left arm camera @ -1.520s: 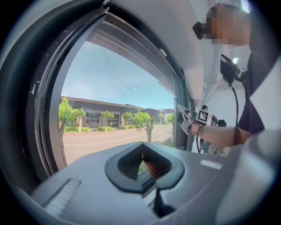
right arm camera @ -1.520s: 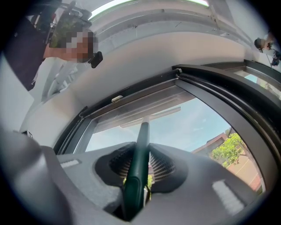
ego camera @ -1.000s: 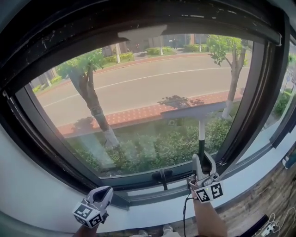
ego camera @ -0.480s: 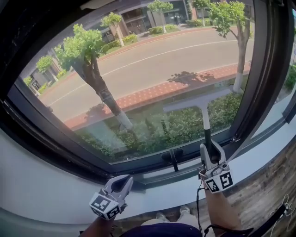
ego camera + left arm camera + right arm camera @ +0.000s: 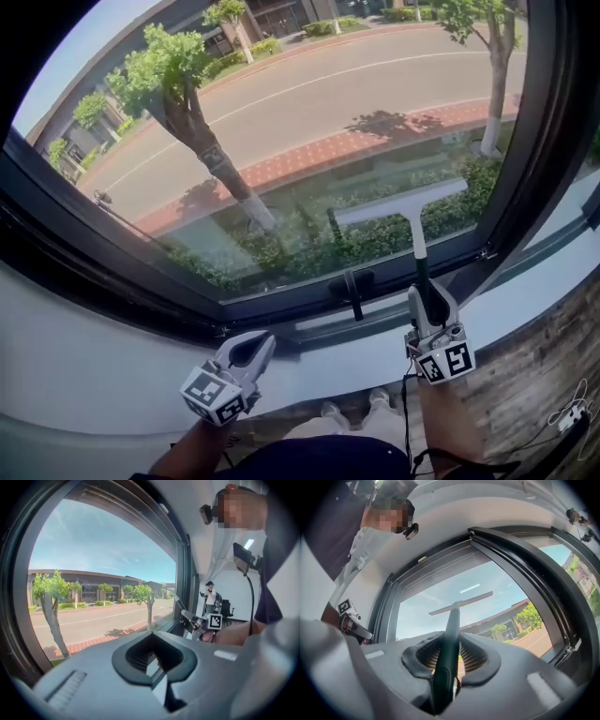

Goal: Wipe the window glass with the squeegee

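Squeegee (image 5: 403,208) on the window glass (image 5: 281,112), handle pinched in the right gripper (image 5: 428,298); left gripper (image 5: 255,345) pressed together, empty.

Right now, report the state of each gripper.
Left gripper: closed, empty.
Right gripper: closed on the dark handle of the white T-shaped squeegee.

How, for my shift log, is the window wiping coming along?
Done: the right gripper is shut on the squeegee. In hand: its blade sits low on the glass. Remaining: cannot tell, no wiped area stands out. The left gripper is shut, empty.
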`<state>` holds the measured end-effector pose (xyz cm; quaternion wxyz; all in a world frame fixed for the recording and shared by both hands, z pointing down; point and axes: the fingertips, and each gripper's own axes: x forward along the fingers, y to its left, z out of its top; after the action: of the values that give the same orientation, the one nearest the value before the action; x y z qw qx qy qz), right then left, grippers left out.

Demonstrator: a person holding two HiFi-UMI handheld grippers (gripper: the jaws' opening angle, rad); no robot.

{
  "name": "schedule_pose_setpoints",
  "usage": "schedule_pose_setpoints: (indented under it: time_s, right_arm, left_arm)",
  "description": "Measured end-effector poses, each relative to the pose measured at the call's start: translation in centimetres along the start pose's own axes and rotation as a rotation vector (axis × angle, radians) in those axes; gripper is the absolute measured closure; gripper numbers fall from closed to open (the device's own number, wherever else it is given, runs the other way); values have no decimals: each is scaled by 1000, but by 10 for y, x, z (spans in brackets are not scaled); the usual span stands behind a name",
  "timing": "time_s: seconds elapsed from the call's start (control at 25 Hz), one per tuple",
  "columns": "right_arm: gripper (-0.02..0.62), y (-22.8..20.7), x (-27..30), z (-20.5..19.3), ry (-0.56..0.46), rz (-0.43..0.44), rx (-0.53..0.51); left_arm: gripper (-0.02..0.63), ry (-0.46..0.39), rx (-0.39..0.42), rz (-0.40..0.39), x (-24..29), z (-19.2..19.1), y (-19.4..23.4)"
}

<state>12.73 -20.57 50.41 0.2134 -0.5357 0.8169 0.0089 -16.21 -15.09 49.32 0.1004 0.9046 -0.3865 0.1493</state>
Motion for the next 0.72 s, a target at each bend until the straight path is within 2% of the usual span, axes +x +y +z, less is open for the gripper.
schedule_pose_setpoints:
  time_s: [0.24, 0.72]
  right_arm:
    - [494, -2, -20, -34, 61, -18, 20]
    - [494, -12, -57, -92, 199, -65, 53]
  left_arm:
    - [604, 39, 9, -19, 5, -7, -9]
    - [603, 105, -31, -8, -2, -29, -13]
